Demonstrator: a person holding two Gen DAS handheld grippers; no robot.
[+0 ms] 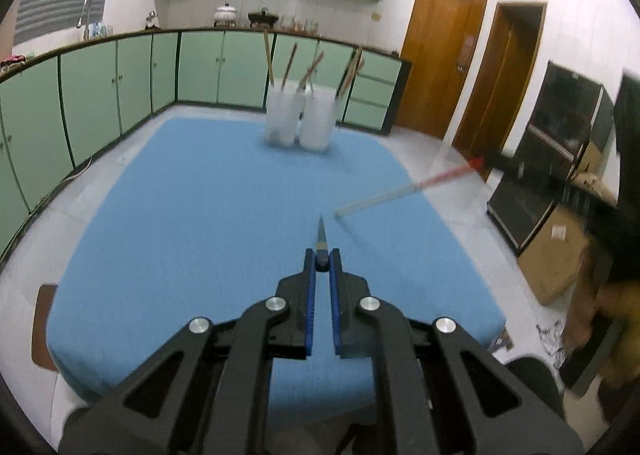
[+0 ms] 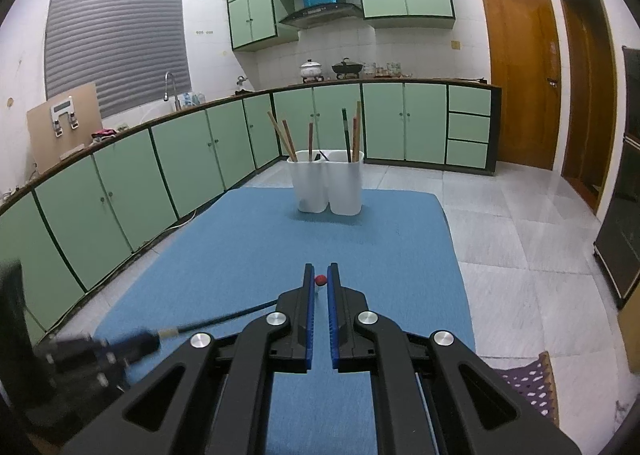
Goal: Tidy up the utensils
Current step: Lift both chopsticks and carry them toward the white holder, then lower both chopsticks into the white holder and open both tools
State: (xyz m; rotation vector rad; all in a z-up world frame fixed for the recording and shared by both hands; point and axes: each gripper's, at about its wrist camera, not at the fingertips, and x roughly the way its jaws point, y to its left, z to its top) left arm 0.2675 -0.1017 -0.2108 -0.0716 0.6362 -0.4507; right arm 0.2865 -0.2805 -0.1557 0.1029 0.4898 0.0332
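Observation:
My left gripper point(image 1: 322, 260) is shut on a dark chopstick point(image 1: 321, 233) that points forward over the blue mat point(image 1: 192, 223). My right gripper point(image 2: 320, 280) is shut on a red-tipped chopstick point(image 2: 320, 279), seen end-on; the same stick shows blurred in the left wrist view point(image 1: 404, 190). The left gripper and its dark chopstick point(image 2: 224, 320) show blurred at lower left in the right wrist view. Two white holders point(image 2: 329, 182) with several chopsticks stand at the mat's far edge, also in the left wrist view point(image 1: 301, 120).
Green cabinets point(image 2: 120, 191) run along the left and back. A tiled floor point(image 2: 520, 247) lies to the right, with dark appliances point(image 1: 560, 159) and a cardboard box point(image 1: 556, 259). A person's blurred arm point(image 1: 608, 295) is at far right.

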